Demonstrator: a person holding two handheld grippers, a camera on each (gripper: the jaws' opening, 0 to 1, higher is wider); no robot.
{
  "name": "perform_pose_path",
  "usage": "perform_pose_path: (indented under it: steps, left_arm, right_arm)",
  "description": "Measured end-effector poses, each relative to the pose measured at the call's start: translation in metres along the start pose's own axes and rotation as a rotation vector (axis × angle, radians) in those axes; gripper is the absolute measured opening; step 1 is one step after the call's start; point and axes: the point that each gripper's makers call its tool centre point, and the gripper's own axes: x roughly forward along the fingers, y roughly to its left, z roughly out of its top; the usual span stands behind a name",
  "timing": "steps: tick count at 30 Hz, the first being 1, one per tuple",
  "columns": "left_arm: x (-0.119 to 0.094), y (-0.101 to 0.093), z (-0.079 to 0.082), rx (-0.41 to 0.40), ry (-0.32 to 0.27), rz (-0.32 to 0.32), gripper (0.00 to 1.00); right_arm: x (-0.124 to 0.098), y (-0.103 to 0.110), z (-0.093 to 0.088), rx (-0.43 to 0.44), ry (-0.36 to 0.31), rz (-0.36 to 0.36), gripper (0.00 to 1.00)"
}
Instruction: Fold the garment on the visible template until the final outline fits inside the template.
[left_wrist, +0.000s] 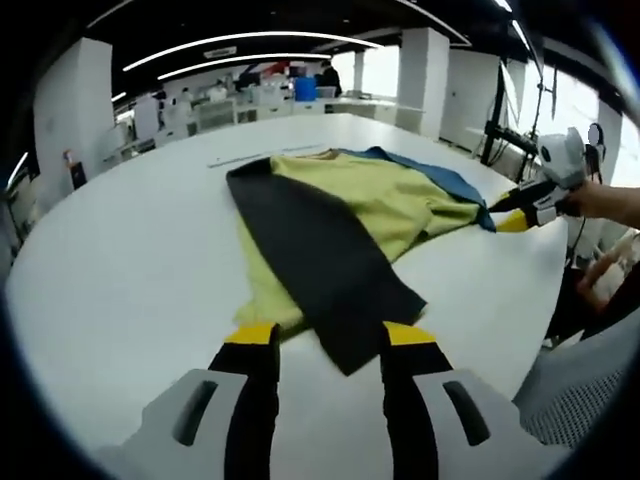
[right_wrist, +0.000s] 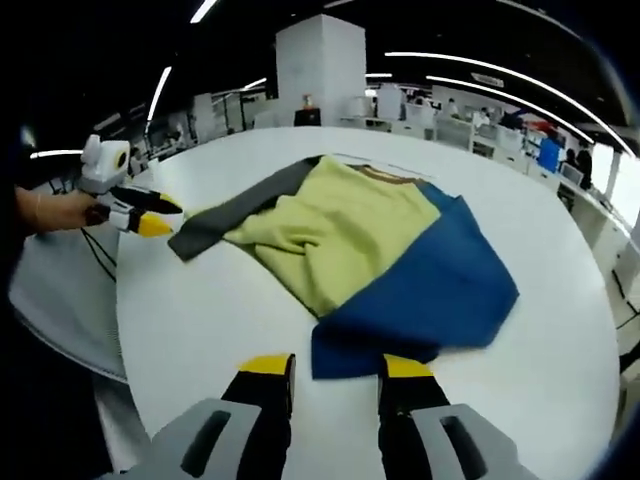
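Garment (right_wrist: 370, 255) flat between parted grippers

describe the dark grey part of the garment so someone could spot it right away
On the big white table lies one three-coloured garment. Its dark grey sleeve is the long, narrow strip running along the yellow middle panel, on the side opposite the blue part; it is the darkest piece.

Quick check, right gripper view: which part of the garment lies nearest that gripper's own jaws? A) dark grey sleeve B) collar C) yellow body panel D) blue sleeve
D: the blue sleeve spreads toward the right gripper, its edge right at the jaw tips, while the dark grey sleeve runs off toward the left gripper.
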Motion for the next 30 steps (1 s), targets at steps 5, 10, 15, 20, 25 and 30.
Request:
perform_pose_path:
  steps: [5, 10, 15, 20, 25, 30]
  left_arm:
    - [0.003, 0.000, -0.007, -0.006, 0.018, 0.005, 0.26]
    - [0.005, -0.005, -0.013, -0.003, 0.044, -0.007, 0.22]
    - [0.009, -0.012, -0.015, 0.017, 0.051, -0.043, 0.14]
    - [0.010, -0.010, -0.015, -0.001, 0.052, -0.035, 0.12]
    - [0.010, -0.008, -0.015, -0.019, 0.058, -0.008, 0.10]
    - [0.010, -0.010, -0.015, -0.015, 0.060, -0.013, 0.04]
  right_arm:
    - [0.004, -0.001, -0.001, -0.036, 0.013, -0.031, 0.21]
    - [0.006, -0.002, -0.002, -0.048, 0.015, -0.054, 0.19]
    - [0.006, 0.000, -0.002, -0.051, 0.002, -0.060, 0.15]
    - [0.006, -0.003, -0.002, -0.031, -0.002, -0.081, 0.10]
    - [0.006, -0.008, -0.002, -0.022, 0.000, -0.111, 0.01]
    - [0.006, -0.009, -0.002, -0.035, 0.002, -0.122, 0.00]
